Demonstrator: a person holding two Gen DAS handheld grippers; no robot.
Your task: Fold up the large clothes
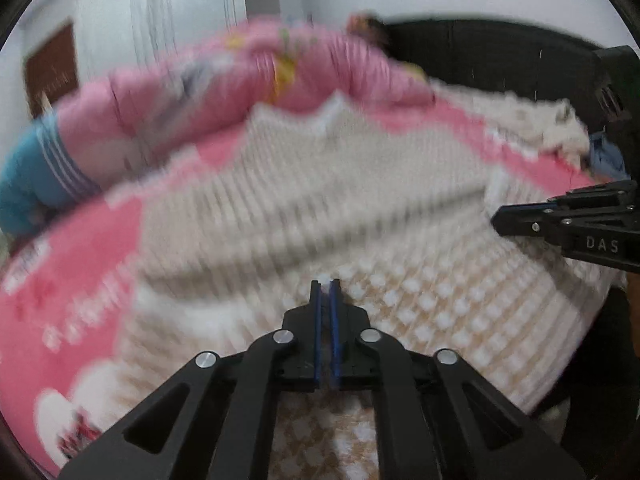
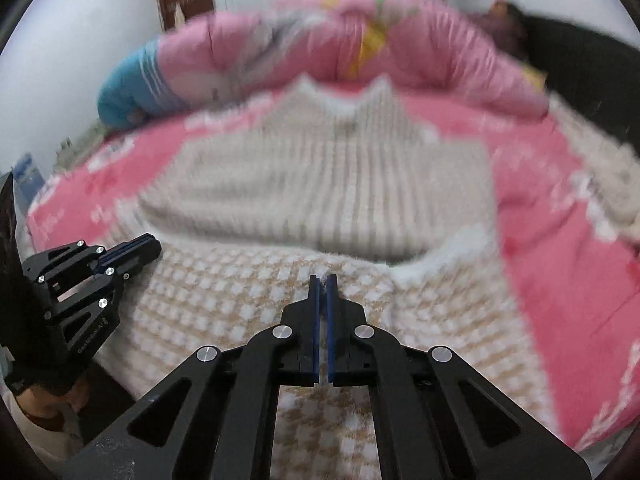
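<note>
A cream ribbed sweater (image 1: 320,184) (image 2: 340,184) lies flat on a pink bed sheet (image 1: 80,280) (image 2: 560,240), collar at the far side. Its beige-and-white checked lower part (image 1: 420,312) (image 2: 240,300) runs toward me and drapes over the bed's near edge. My left gripper (image 1: 326,282) (image 2: 154,245) is shut at the left edge of the checked part, with white fuzz pinched at its tips. My right gripper (image 2: 323,278) (image 1: 496,220) is shut over the same checked part further right; no cloth shows between its pads. Both views are blurred.
A rolled pink quilt (image 1: 200,88) (image 2: 440,48) lies along the far side of the bed with a blue pillow (image 1: 28,184) (image 2: 120,100) at its left end. Another cream knit garment (image 1: 540,128) (image 2: 600,160) lies at the right, by a dark headboard (image 1: 480,52) (image 2: 580,64).
</note>
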